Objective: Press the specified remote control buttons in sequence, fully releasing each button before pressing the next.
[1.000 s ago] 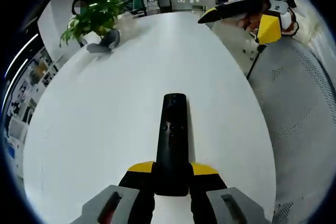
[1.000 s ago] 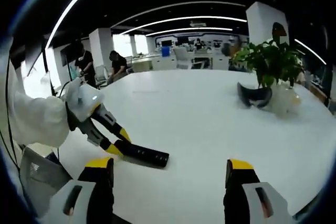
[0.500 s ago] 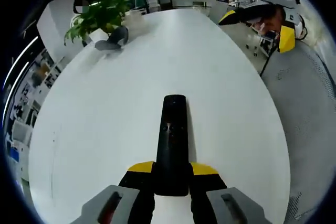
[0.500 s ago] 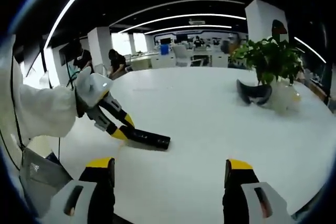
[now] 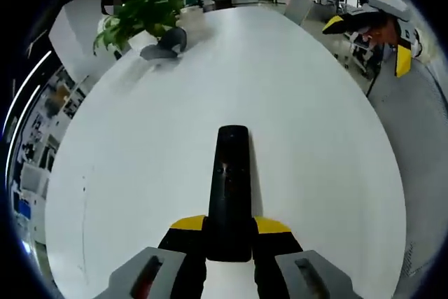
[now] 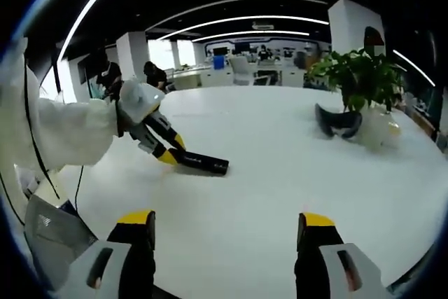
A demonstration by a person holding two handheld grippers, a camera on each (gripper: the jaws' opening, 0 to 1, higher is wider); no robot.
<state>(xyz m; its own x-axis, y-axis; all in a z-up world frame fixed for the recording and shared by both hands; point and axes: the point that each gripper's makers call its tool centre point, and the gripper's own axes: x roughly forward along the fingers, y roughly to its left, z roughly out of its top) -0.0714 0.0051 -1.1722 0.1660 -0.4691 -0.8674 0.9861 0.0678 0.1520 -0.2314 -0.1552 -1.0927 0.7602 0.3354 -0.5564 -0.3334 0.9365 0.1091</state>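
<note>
Left gripper (image 5: pixel 229 232) pinches the black remote (image 5: pixel 229 187) over the white table (image 5: pixel 140 159) — right gripper (image 6: pixel 220 225) spread, holding nothing.

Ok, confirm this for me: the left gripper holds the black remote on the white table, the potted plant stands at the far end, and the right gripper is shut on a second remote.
One part is wrong. In the right gripper view the right gripper has its jaws apart with nothing between them. The left gripper does hold the black remote on the white table, and the potted plant stands at the far end.
</note>
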